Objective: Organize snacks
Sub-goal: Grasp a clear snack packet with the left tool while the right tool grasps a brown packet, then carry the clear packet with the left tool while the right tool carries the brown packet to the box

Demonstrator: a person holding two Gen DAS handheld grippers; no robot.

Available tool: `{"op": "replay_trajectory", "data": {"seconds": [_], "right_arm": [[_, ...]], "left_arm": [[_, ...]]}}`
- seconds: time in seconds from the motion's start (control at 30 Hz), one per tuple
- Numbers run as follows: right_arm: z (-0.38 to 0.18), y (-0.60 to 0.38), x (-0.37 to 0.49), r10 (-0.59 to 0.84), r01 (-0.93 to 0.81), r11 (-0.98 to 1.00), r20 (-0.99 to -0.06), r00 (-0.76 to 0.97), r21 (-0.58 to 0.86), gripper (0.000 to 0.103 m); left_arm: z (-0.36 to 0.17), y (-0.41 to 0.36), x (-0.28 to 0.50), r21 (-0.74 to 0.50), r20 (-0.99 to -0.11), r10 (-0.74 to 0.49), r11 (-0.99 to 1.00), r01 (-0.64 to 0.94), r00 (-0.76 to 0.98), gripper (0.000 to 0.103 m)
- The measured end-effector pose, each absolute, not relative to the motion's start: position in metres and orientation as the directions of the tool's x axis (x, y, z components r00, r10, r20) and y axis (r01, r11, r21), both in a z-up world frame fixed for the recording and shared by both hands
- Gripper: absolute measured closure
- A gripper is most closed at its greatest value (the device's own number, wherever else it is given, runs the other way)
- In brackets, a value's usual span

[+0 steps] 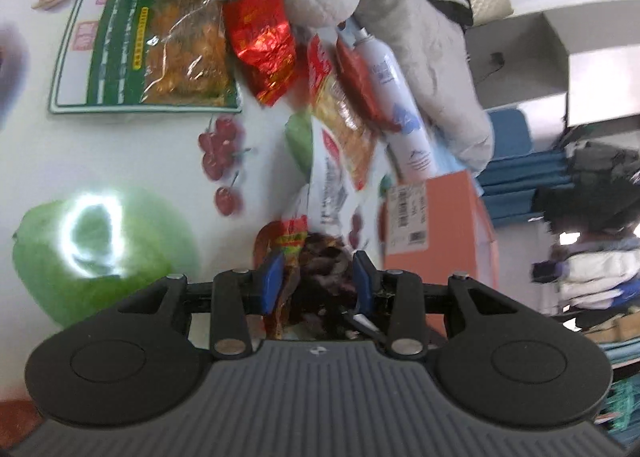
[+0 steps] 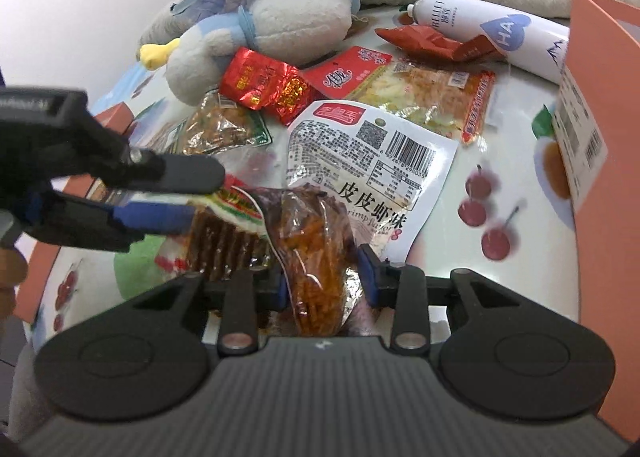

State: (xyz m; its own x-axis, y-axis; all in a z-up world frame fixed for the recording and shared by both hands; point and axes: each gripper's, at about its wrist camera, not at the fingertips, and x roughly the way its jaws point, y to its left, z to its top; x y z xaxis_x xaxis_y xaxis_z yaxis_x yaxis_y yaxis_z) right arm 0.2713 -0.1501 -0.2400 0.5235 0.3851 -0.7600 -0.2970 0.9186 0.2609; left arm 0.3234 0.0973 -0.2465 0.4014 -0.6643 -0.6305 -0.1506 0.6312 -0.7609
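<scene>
Step in hand: lifting snacks off the near table. Right gripper clenched on an orange snack bag; left gripper clenched on a dark snack packet. Next: carrying both to the orange box, far right.

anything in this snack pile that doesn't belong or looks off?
Yes. A plush toy and a white spray bottle lie among the snack packets, neither a snack. The packets overlap in a loose heap, and the white shrimp-flavour packet lies face down, barcode up.
</scene>
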Motion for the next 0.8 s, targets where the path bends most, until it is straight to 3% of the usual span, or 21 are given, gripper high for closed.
{"op": "replay_trajectory", "data": {"seconds": [0.27,0.5,0.8], "right_arm": [[-0.241,-0.158,0.259,0.396,-0.275,0.917,-0.751,0.528,0.291,0.069],[-0.242,-0.160,0.257,0.400,-0.279,0.915,-0.750,0.527,0.292,0.070],[-0.230,-0.157,0.253,0.358,-0.279,0.930,-0.768,0.531,0.240,0.074]], "left_arm": [[-0.253,0.081,0.307,-0.672,-0.718,-0.594,0.727,-0.141,0.363,0.064],[-0.257,0.072,0.302,-0.559,-0.802,-0.503,0.822,-0.107,0.322,0.081],[-0.238,0.062,0.294,-0.498,-0.818,-0.446,0.865,-0.059,0.363,0.092]]}}
